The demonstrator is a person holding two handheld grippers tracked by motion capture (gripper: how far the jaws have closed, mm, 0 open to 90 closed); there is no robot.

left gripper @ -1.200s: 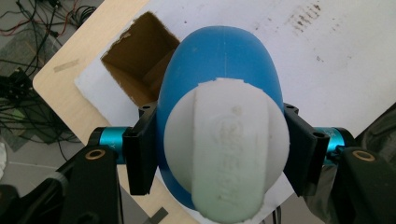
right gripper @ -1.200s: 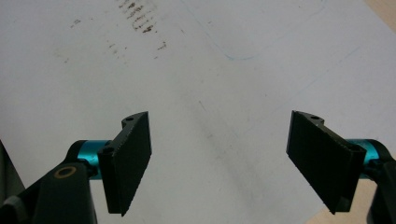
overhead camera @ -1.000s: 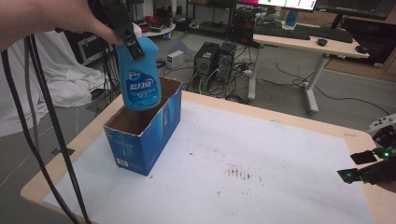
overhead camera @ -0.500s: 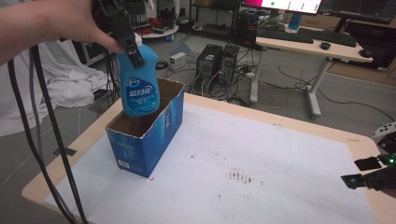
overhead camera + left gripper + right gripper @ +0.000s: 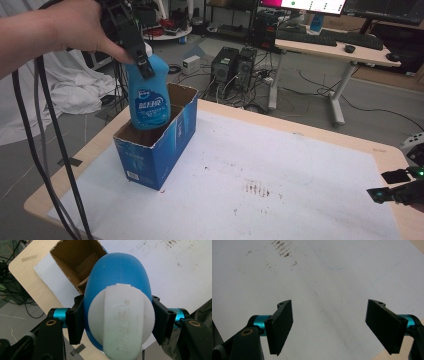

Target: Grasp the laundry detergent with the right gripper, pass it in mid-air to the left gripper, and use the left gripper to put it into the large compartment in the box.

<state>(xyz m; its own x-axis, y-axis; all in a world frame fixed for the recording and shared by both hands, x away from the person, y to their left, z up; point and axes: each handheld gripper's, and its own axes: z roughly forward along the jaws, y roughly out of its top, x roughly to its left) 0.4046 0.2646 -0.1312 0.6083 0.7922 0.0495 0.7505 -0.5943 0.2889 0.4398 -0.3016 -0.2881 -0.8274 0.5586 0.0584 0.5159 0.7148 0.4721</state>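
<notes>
Bottle (image 5: 147, 97), blue with a white cap, hangs upright over the open blue cardboard box (image 5: 157, 145), its base seemingly just inside the box mouth, though that is hard to judge. The left gripper (image 5: 135, 47) pinches the bottle at its neck. Well right of the box, the right gripper (image 5: 329, 326) hovers over the white mat (image 5: 280, 170), jaws spread, nothing between them.
</notes>
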